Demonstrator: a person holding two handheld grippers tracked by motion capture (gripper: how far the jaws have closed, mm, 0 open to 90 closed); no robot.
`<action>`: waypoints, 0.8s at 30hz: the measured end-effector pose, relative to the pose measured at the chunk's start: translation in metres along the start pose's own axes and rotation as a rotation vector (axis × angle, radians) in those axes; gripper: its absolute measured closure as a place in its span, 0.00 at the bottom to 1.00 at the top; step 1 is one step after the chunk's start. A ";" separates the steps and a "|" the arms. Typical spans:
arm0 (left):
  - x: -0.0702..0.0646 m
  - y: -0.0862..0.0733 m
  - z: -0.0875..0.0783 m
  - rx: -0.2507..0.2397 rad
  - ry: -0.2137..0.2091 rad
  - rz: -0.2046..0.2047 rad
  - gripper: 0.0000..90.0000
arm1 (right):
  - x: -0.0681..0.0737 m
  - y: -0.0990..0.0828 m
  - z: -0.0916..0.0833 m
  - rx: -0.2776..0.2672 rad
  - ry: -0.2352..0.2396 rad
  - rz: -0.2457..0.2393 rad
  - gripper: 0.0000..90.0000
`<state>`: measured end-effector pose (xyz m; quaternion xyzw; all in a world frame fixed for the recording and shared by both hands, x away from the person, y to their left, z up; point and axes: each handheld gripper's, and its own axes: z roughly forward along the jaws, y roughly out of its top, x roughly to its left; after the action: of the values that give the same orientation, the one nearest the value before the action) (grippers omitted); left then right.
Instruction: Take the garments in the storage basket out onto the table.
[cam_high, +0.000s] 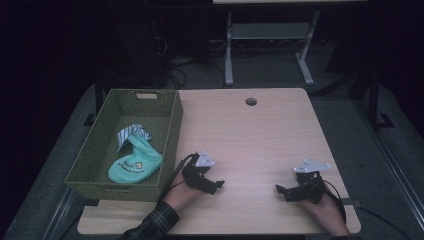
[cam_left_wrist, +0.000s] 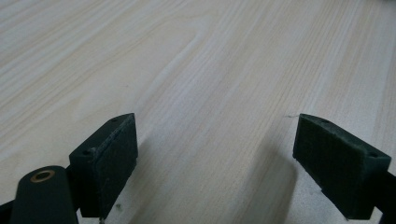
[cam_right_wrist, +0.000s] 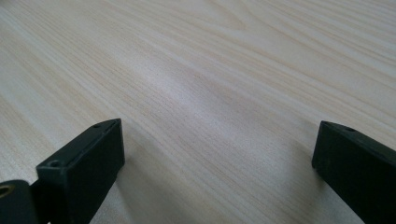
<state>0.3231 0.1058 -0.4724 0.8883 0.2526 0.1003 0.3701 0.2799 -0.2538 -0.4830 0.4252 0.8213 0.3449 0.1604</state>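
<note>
High view: light wood-grain table (cam_high: 260, 135) with a round cable hole (cam_high: 251, 102) near its far edge. Woven olive-green rectangular basket (cam_high: 170, 125) on the table's left side, holding a mint-green fabric sock-shaped item (cam_high: 137, 165) with a small printed emblem and a line of writing too small to read, and a grey-and-white striped cloth (cam_high: 132, 134) touching its upper end. Left gripper (cam_high: 216, 186), black with a grey three-cornered plate, rests on the table just beside the basket's near right corner, pointing right. Right gripper (cam_high: 279, 190), same make, rests near the table's right front, pointing left; the two are well apart, bare wood between them

Left gripper view: jaws spread wide over bare table (cam_left_wrist: 210, 70), nothing between the dark pads (cam_left_wrist: 112, 158)

Right gripper view: jaws likewise parted wide over bare wood grain (cam_right_wrist: 210, 84), nothing between the fingers (cam_right_wrist: 88, 168)
</note>
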 end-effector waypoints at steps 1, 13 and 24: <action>0.000 0.001 -0.002 -0.007 -0.002 0.005 0.15 | 0.000 0.000 0.000 0.001 0.001 0.004 0.02; 0.003 0.006 -0.007 -0.023 0.001 -0.022 0.15 | 0.000 0.000 0.000 0.001 0.004 0.002 0.02; 0.004 0.013 -0.013 -0.023 0.008 -0.020 0.15 | 0.000 0.000 0.000 -0.001 0.002 -0.003 0.02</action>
<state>0.3263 0.1081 -0.4541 0.8810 0.2618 0.1032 0.3803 0.2799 -0.2537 -0.4830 0.4235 0.8219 0.3457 0.1603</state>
